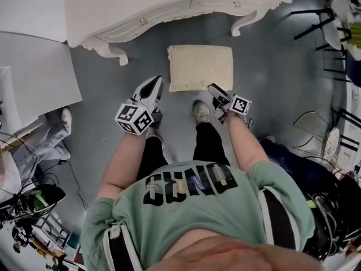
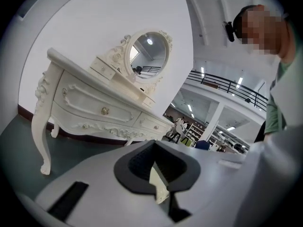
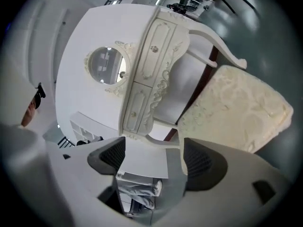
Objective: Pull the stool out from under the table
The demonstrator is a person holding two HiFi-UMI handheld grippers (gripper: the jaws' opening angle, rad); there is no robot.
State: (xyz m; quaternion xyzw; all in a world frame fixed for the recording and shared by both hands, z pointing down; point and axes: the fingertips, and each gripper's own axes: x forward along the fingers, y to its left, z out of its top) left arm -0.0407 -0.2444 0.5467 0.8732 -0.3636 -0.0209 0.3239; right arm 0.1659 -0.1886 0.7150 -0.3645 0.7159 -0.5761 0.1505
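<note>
Closest to the camera is my green shirt [image 1: 197, 208]; beyond it the stool [image 1: 200, 66] stands on the grey floor [image 1: 271, 66], its cream cushion clear of the table [image 1: 169, 4] front edge and just ahead of my shoe [image 1: 201, 112]. I judge it pulled out, or nearly so. Neither tool touches it. My right hand-held gripper [image 3: 152, 159] hovers near the cushion's near corner, jaws apart and empty. My left hand-held gripper [image 2: 152, 162] has its jaws together, on nothing I can make out.

What worries me is my feet: standing this near, another tug could bring the stool onto my toes. A grip on the soft cushion edge (rather than the frame) might slip. Cables [image 1: 67, 168] lie on the floor to my left, easy to snag if I step back.
</note>
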